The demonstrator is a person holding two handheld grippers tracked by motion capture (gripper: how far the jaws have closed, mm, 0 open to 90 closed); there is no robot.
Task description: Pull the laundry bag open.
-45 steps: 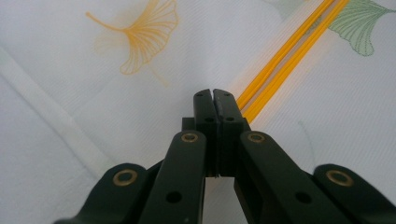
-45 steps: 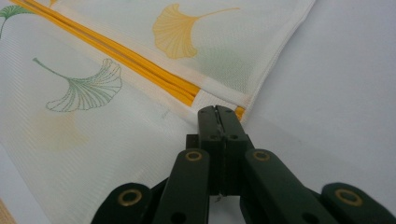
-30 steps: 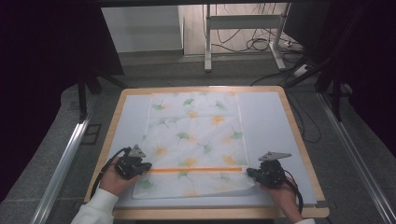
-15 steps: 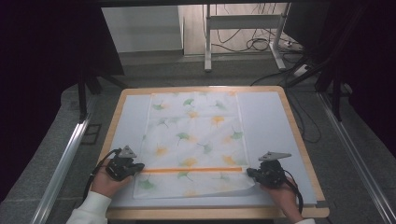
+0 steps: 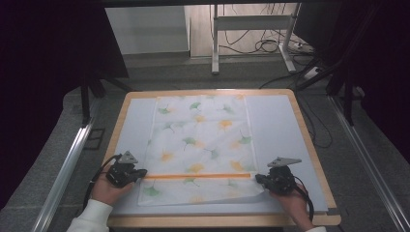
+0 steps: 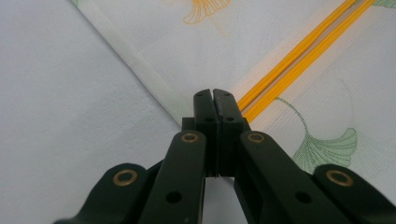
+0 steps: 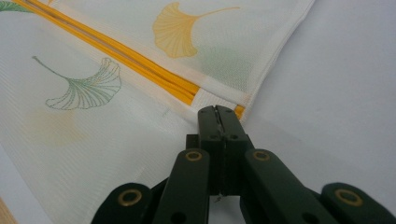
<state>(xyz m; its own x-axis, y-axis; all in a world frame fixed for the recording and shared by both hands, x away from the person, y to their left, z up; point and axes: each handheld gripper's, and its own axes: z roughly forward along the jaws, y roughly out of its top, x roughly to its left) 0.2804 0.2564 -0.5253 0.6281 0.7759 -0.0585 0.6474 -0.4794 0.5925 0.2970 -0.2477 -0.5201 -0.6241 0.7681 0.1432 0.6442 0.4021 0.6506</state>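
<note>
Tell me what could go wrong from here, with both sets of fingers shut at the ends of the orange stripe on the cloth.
1. The left gripper sits at the very hem of the thin white ginkgo-leaf cloth; whether it holds any fabric is unclear, so a lift may leave that side behind.
2. The right gripper is also at the edge, by the orange stripe, so that corner could slip out.
3. Uneven pulling could skew or wrinkle the cloth on the white-topped table.

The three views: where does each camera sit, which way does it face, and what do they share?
High view: above the person's side, facing forward and down on the table; both hands, left gripper and right gripper show.
Left gripper view: rides that gripper, facing the cloth; jaws shut.
Right gripper view: likewise; jaws shut.
All three share the cloth's orange stripe.
</note>
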